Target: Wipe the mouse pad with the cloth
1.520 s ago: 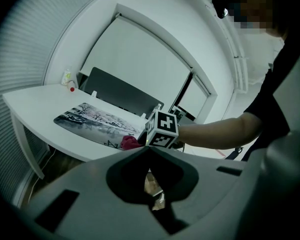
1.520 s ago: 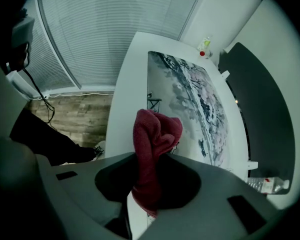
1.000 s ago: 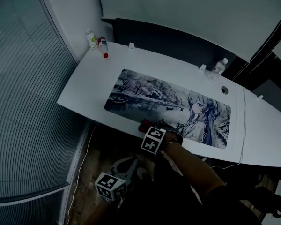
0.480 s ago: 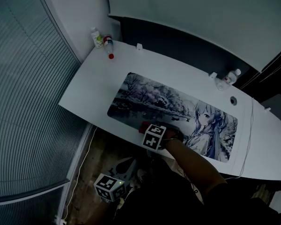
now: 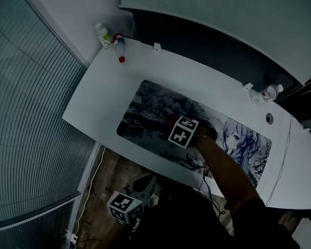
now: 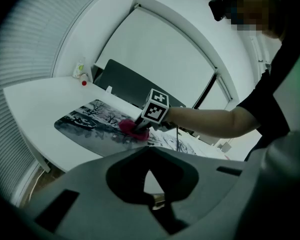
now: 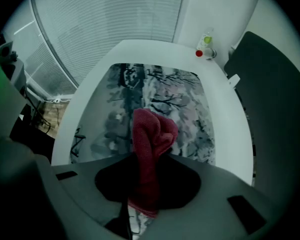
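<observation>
The cloth (image 7: 151, 134) is clamped in the right gripper (image 7: 142, 184) and pressed on the pad (image 5: 145, 102) left of middle; the pad's long axis is aligned ahead of the jaws. The left gripper (image 6: 152, 200) is held closed, empty, well off the pad.

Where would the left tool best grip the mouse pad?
Probably the mouse pad at its near left corner, from the desk front: it lies flat and thin, and that corner is clear of the right tool and cloth.
</observation>
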A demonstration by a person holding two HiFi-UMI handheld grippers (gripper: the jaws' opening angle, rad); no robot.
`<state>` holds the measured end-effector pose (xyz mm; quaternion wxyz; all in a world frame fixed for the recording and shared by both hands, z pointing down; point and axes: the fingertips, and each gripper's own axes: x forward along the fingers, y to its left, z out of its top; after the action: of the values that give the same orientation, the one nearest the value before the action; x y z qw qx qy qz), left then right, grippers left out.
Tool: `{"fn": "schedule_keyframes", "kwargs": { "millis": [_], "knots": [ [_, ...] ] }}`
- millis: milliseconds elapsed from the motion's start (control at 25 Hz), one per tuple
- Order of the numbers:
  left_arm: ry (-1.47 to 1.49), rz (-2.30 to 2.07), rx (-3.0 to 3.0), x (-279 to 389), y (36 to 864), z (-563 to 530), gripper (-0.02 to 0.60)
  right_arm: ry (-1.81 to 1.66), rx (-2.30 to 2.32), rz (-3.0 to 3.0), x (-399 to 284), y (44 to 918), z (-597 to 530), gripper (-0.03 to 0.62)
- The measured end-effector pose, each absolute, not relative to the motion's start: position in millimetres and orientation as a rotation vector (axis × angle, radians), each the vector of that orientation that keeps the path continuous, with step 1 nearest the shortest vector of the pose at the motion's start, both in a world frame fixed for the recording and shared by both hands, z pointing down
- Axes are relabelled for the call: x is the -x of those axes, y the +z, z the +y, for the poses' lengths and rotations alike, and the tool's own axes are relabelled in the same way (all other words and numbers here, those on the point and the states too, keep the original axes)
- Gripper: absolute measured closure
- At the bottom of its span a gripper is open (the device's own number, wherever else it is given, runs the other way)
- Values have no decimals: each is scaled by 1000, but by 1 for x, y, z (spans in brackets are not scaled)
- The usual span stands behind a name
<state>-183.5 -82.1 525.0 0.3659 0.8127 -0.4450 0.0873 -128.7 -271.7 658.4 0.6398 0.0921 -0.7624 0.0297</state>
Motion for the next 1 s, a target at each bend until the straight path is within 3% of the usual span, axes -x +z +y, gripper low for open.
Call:
{"fn": "schedule_keyframes", "kwargs": {
  "millis": [480,1000],
  "knots": [
    [281,-1144,-2027,177,538,-121,575,62,-261,-1755,123,657,-385,485],
    [287,-1152,-2036,166,533,-135,575,67,-278,-1793,126,656,-396,485]
  ]
}}
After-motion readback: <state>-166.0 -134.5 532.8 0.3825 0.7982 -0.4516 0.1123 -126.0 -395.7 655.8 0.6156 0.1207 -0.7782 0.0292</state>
